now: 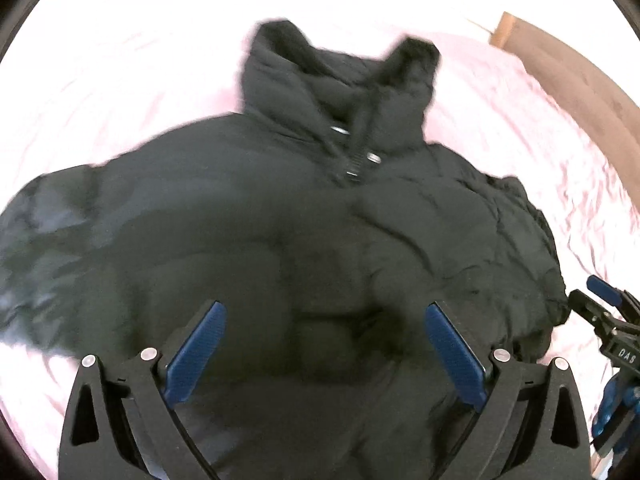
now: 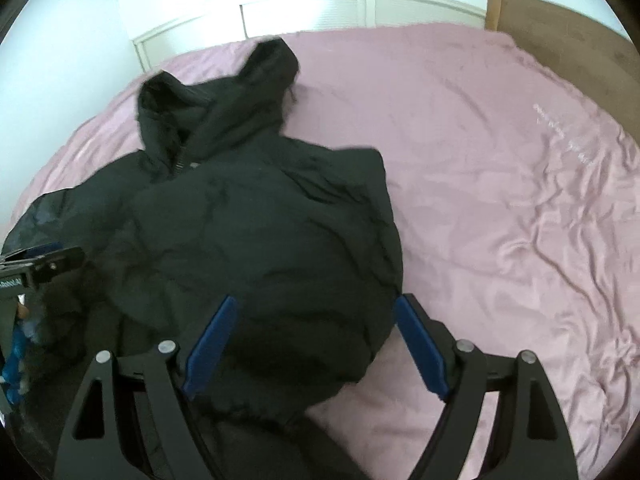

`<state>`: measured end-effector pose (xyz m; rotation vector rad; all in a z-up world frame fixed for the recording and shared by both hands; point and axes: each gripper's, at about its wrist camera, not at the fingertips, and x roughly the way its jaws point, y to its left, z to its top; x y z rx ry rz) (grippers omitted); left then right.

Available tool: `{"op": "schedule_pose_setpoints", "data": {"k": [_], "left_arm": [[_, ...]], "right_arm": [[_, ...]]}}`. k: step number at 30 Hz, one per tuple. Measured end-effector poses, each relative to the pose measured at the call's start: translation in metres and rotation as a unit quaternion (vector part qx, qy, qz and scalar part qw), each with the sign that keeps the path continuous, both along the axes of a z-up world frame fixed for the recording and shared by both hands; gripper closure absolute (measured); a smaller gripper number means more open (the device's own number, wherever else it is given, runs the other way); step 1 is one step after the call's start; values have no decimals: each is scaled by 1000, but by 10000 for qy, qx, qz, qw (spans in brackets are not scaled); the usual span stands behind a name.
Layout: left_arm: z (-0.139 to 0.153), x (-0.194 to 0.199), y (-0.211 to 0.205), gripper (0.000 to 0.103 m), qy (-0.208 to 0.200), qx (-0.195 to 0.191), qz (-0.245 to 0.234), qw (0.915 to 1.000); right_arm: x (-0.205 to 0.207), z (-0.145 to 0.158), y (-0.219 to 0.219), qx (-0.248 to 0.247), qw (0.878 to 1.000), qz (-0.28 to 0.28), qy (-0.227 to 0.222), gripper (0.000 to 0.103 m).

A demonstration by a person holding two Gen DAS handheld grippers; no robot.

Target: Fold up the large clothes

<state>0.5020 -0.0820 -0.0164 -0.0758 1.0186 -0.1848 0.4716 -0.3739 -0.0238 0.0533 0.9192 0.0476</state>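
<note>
A large black puffer jacket (image 1: pixel 280 220) with a hood lies spread on the pink bedsheet (image 1: pixel 100 92), collar and snaps pointing away. My left gripper (image 1: pixel 322 312) hovers above its lower body, jaws wide apart, nothing between the blue pads (image 1: pixel 196 356). In the right wrist view the same jacket (image 2: pixel 260 232) lies left of centre, its right side folded inward. My right gripper (image 2: pixel 316 306) stands open over the jacket's lower right edge, pads clear of the cloth. Each gripper shows at the edge of the other's view: the right gripper (image 1: pixel 604 300), the left gripper (image 2: pixel 40 264).
The pink bedsheet (image 2: pixel 500 200) stretches wide and wrinkled to the right of the jacket. A white headboard (image 2: pixel 360 8) stands at the far end, with a wooden panel (image 2: pixel 568 36) along the right side. A white wall rises on the left.
</note>
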Motion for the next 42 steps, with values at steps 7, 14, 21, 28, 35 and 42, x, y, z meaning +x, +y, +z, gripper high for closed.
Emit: {"op": "schedule_pose_setpoints", "data": {"k": [7, 14, 21, 28, 35, 42], "left_arm": [[26, -53, 132, 4, -144, -498, 783, 9956], [-3, -80, 304, 4, 71, -1113, 2235, 9683], [-51, -92, 423, 4, 40, -2179, 3436, 9135], [-87, -86, 458, 11, -146, -3031, 3819, 8730], [-103, -78, 476, 69, -530, -3933, 3914, 8302], [-61, -69, 460, 94, -903, -3913, 3813, 8327]], "right_arm": [[-38, 35, 31, 216, 9993, 152, -268, 21], [-60, 47, 59, 416, 9983, 158, -372, 21], [-59, 43, 74, 435, 9986, 51, -307, 21], [-48, 31, 78, 325, 9993, 44, -179, 21], [-44, 24, 75, 290, 9995, 17, -113, 21], [-45, 23, 70, 341, 9993, 46, -174, 21]]}}
